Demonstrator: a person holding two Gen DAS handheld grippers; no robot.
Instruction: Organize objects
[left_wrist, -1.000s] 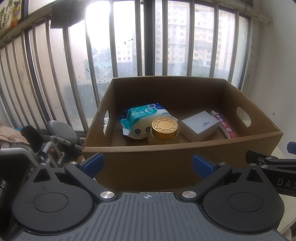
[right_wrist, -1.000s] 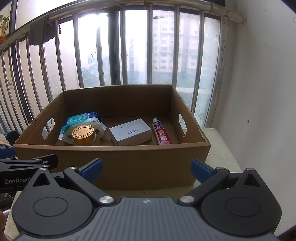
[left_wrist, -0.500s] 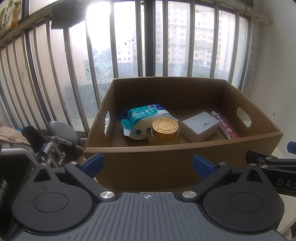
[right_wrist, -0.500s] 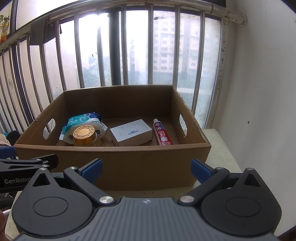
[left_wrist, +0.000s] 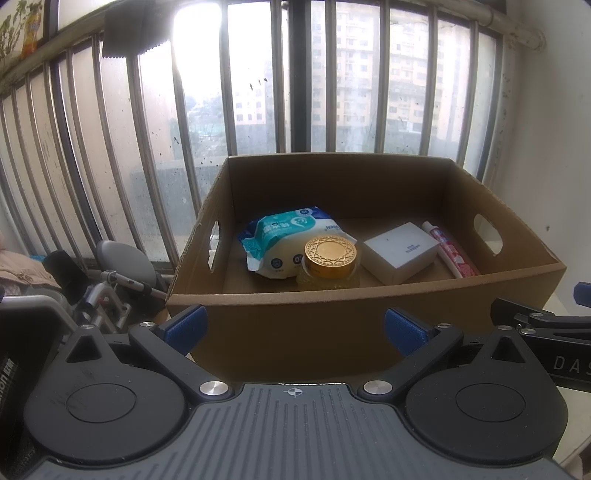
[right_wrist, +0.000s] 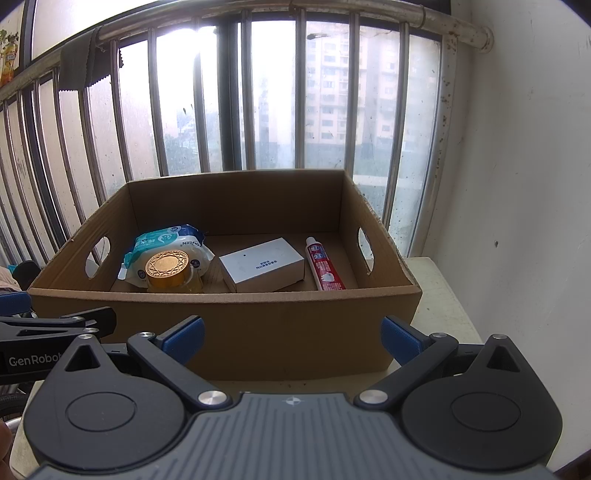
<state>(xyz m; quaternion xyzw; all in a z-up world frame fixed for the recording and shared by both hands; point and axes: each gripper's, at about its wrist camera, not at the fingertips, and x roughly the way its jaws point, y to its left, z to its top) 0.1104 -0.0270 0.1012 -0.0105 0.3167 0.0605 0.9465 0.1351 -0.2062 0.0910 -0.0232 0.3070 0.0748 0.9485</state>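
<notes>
Cardboard box (right_wrist: 229, 328) sits on a pale tabletop (right_wrist: 439, 295) against the barred window (right_wrist: 280, 96), open at the top, and the objects to be organized already lie along its near floor: a pack of wet wipes (right_wrist: 168, 245) at the left, a gold-lidded jar (right_wrist: 167, 267) standing just in front of it and overlapping it in both views, a white carton (right_wrist: 264, 264) in the middle, and a toothpaste tube (right_wrist: 325, 269) lying lengthwise at the right, just beside the carton. Judging from this, the sorting looks largely or wholly done, since nothing loose shows on the table outside the box; whether more items wait elsewhere cannot be told. The left gripper (left_wrist: 293, 326) and the right gripper (right_wrist: 291, 334) both hover on the near side of the box, each with its blue fingers spread wide and nothing between them. The near wall of the box hides the base of the jar and the near ends of the carton and tube, so whether the jar touches the wipes or merely stands before them is unclear. Print on the carton and wipes is too small to read. At the far left, outside the box, a jumble of grey metal parts (left_wrist: 110, 284) is cut off and hard to identify.
</notes>
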